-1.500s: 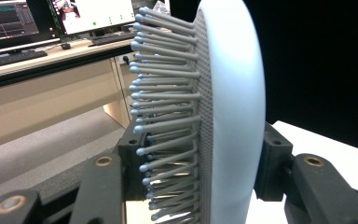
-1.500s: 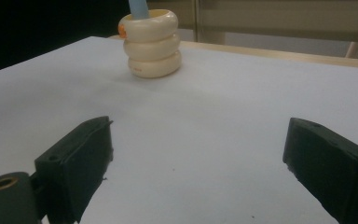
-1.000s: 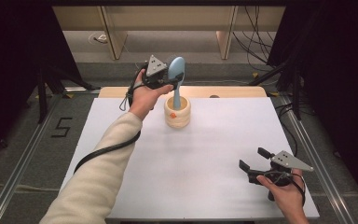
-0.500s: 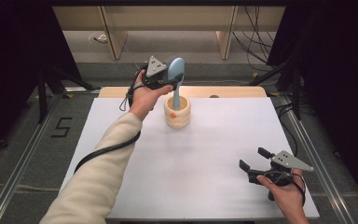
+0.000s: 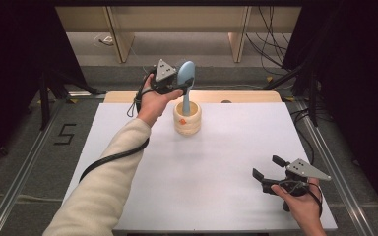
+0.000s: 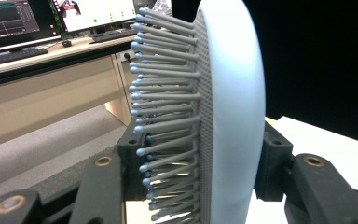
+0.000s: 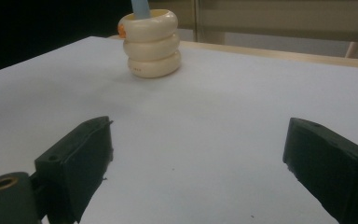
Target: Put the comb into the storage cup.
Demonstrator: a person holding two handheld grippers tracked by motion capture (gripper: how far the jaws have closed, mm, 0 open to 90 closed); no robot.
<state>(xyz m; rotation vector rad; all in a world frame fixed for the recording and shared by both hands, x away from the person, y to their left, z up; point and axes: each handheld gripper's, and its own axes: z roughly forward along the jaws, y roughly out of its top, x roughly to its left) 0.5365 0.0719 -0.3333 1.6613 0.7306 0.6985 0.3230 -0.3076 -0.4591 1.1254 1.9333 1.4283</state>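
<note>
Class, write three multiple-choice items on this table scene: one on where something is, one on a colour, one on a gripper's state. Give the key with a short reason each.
1. Where does the hairbrush handle stand?
A. flat on the table
B. inside the cream holder
C. on the floor

2. What colour is the hairbrush body?
A. light blue
B. red
C. black

3. How do the right gripper jaws stand?
A. shut on the holder
B. shut on nothing
C. open, holding nothing

Key: 1 B, the handle drops into the cream holder. 2 A, its back reads pale blue in the high view. 3 C, the right gripper view shows its jaws wide apart above the bare white table; the left gripper clamps the brush head.
</note>
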